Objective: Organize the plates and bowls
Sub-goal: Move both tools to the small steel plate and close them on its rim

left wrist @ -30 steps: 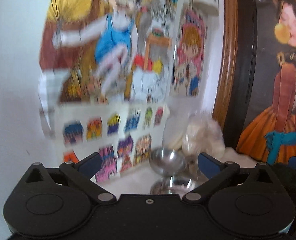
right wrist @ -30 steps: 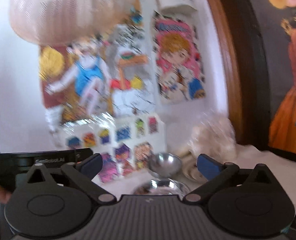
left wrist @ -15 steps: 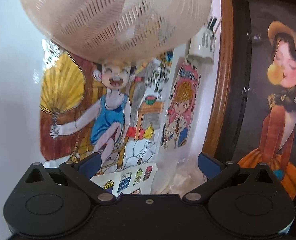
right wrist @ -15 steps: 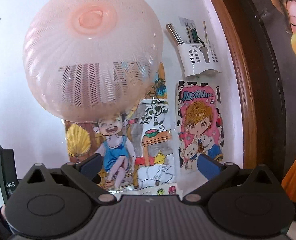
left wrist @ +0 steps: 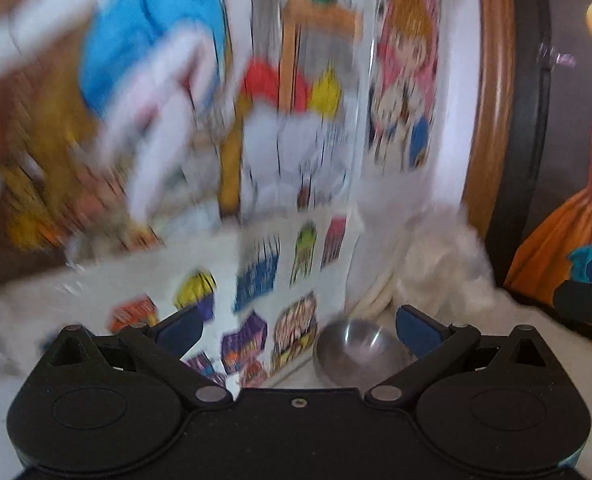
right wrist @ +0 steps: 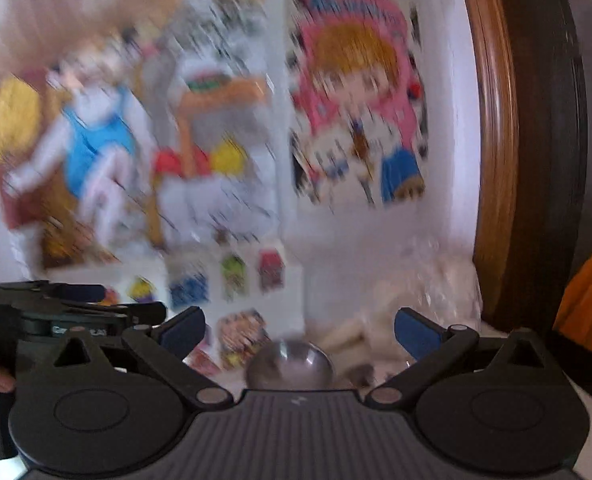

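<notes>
Both views are motion-blurred. A small steel bowl [left wrist: 356, 352] stands on the white surface against the wall, low between my left gripper's fingers; it also shows in the right wrist view [right wrist: 290, 362]. My left gripper [left wrist: 298, 330] is open and empty, above and short of the bowl. My right gripper [right wrist: 298, 330] is open and empty too, with the bowl low between its fingers. The left gripper's body [right wrist: 56, 320] shows at the left edge of the right wrist view. Part of the right gripper [left wrist: 588, 296] shows at the right edge of the left wrist view.
Cartoon posters [left wrist: 296, 120] cover the white wall behind the bowl. A clear plastic bag of pale things [left wrist: 444, 264] lies right of the bowl. A wooden frame [right wrist: 496, 140] with a dark painting stands at the right.
Both cameras have swung down from the pink mesh cover high on the wall to the posters and the steel bowl. Both grippers stay open.
</notes>
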A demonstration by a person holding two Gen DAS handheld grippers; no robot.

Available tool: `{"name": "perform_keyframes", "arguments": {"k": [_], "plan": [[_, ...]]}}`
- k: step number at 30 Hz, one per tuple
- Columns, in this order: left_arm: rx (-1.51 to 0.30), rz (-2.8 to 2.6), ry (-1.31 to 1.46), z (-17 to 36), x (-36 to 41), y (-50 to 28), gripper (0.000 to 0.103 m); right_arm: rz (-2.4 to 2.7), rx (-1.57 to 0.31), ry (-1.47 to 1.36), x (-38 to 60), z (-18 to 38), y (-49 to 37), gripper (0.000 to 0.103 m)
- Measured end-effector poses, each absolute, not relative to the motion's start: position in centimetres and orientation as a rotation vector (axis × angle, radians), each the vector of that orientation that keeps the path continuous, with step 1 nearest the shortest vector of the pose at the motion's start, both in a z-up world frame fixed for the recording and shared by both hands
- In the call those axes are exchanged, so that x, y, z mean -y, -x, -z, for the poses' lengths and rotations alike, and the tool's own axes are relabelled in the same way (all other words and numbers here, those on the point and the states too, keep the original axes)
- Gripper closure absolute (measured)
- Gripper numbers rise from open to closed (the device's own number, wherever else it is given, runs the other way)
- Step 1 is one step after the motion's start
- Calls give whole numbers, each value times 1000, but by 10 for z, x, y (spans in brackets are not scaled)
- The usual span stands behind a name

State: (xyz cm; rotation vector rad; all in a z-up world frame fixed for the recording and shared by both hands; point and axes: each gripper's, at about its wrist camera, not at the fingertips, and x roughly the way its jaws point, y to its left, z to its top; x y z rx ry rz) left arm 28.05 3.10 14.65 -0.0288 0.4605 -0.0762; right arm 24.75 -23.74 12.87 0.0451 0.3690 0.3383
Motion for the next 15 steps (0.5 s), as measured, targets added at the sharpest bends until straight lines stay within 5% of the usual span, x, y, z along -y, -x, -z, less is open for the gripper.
{"name": "perform_keyframes", "arguments": {"k": [15], "plan": [[-617,59,39,-52,-20,-362,1,-292,-484,41,236,-37,-325,0]]}}
